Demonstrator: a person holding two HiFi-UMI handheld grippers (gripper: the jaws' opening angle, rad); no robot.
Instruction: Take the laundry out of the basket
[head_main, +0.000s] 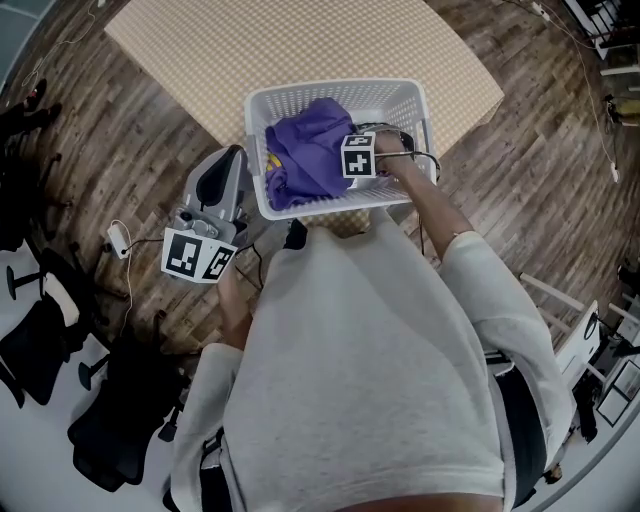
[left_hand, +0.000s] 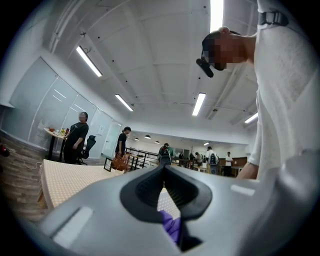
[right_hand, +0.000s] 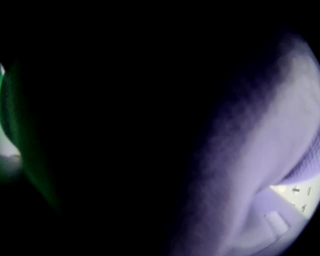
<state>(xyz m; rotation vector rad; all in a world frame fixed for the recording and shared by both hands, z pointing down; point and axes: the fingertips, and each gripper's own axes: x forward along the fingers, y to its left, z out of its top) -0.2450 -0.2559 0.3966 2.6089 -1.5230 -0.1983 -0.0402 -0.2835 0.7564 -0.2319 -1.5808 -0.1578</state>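
A white laundry basket stands on the floor in front of me, at the near edge of a checked mat. A purple garment fills its left and middle. My right gripper reaches down into the basket, jaws buried in the purple cloth; only its marker cube shows. Purple cloth covers most of the right gripper view, which is otherwise dark, with a strip of white basket wall at lower right. My left gripper hangs left of the basket, outside it, its fingertips touching. A scrap of purple shows through the gap behind them.
The checked mat lies on wood flooring beyond the basket. Black office chairs stand at my left, with a white adapter and cable on the floor near them. Several people stand far off in the left gripper view.
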